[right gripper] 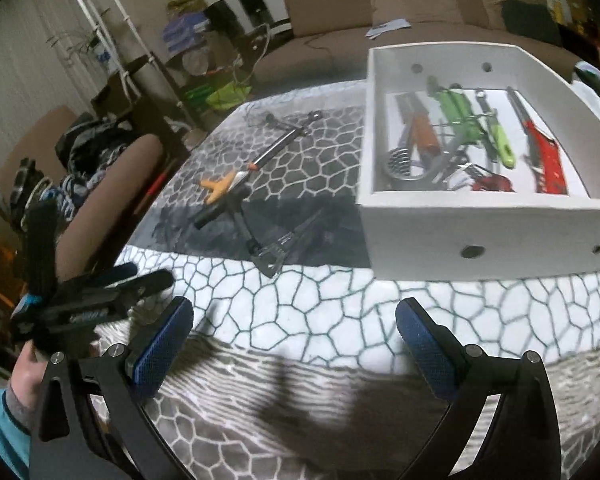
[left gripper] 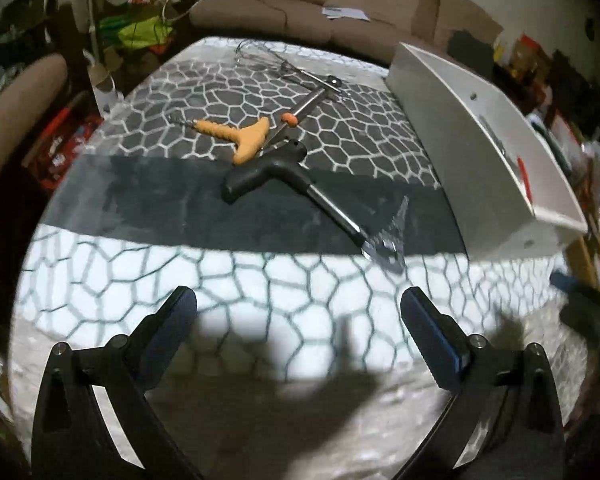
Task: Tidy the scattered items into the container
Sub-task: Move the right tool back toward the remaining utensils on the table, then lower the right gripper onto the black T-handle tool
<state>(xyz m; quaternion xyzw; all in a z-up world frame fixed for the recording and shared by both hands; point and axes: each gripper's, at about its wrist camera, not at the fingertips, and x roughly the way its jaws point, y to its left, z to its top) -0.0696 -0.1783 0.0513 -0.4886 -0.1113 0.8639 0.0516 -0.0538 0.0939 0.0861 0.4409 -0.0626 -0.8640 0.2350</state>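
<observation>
- I am holding my left tongs (left gripper: 298,300) and my right tongs (right gripper: 294,312) wide and empty, both hovering over the near edge of the patterned surface (left gripper: 228,280).
- I am judging the black-handled tool (left gripper: 284,176) the next pick: it is lying nearest, its handle touching the orange corkscrew (left gripper: 236,136), so I should be closing across its bare shaft, clear of the toothed head.
- A steel whisk (left gripper: 284,68) is lying farther back.
- The white container (right gripper: 460,232) is sitting at the right, already holding a green-handled tool (right gripper: 460,116), a red tool (right gripper: 548,160) and a masher (right gripper: 400,164).
</observation>
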